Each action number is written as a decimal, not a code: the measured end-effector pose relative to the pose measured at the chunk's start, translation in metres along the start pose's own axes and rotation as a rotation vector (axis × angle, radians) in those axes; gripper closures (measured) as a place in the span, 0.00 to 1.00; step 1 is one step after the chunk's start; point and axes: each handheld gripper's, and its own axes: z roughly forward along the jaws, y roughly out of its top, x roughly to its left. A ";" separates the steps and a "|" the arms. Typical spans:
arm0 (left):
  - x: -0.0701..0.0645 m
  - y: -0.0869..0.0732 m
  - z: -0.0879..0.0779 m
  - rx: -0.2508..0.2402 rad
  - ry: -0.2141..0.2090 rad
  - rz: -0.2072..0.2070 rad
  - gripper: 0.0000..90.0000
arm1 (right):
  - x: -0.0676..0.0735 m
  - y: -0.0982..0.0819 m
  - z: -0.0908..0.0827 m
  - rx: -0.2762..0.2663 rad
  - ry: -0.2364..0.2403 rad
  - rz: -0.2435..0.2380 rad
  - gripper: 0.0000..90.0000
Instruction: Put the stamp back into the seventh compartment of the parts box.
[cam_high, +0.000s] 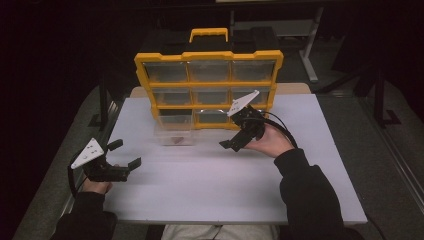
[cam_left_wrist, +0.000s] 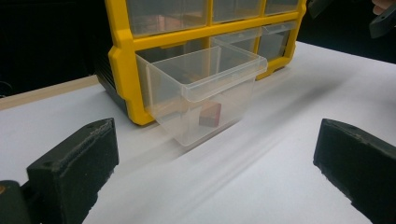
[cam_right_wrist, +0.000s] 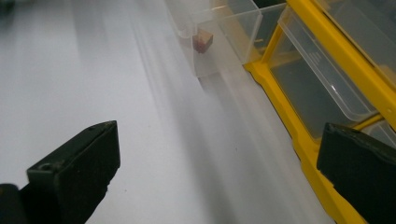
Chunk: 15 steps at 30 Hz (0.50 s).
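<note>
In the pulled-out clear drawer (cam_left_wrist: 201, 93), a small brown block (cam_left_wrist: 210, 115).

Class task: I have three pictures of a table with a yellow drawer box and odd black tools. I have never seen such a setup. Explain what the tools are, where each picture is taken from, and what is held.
A person sits at a white table with a hand-held two-jaw tool in each hand: the left gripper and the right gripper. One picture looks down from above. The other two come from cameras riding on each gripper, so black jaws frame them. On the table stands a yellow drawer cabinet. Its bottom-left clear drawer is pulled out, with a small reddish-brown block inside. Both grippers are open and hold nothing.
</note>
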 end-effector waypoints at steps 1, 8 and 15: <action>0.000 0.000 0.000 0.000 0.000 0.000 0.00 | 0.000 -0.001 -0.002 -0.004 -0.002 -0.004 0.00; 0.000 0.000 0.000 0.001 0.000 0.001 0.00 | 0.000 -0.011 -0.012 -0.016 -0.011 0.022 0.00; -0.001 0.000 0.000 0.003 0.000 0.001 0.00 | -0.001 -0.026 -0.023 -0.033 -0.018 0.053 0.00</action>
